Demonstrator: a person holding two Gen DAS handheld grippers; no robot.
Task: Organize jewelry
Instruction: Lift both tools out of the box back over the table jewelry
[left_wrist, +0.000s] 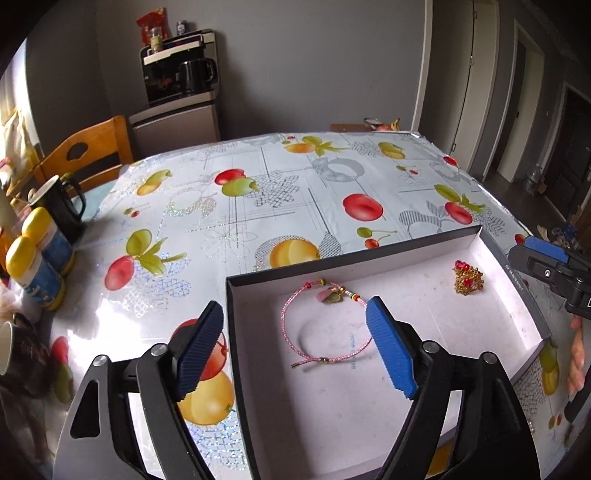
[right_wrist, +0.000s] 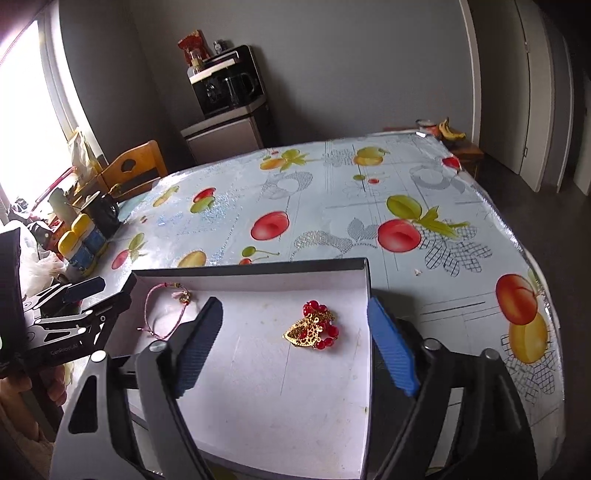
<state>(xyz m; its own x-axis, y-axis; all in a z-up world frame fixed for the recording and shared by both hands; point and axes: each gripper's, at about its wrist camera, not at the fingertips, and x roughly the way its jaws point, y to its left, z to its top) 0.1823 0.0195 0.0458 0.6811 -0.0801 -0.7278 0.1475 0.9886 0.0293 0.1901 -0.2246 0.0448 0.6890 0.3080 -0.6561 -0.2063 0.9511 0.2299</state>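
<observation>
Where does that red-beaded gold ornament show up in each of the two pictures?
Left wrist view: the red-beaded gold ornament lies at the far right inside the shallow black box with a white floor.
Right wrist view: the ornament lies near the middle of the picture, on the box floor between the open fingers.
Shared landmark: the pink cord bracelet, left of the ornament in both.

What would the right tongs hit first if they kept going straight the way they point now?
Probably the red and gold beaded piece, lying loose on the box floor between the open right tongs and just ahead. Depth is hard to judge; they might meet the floor first.
</observation>
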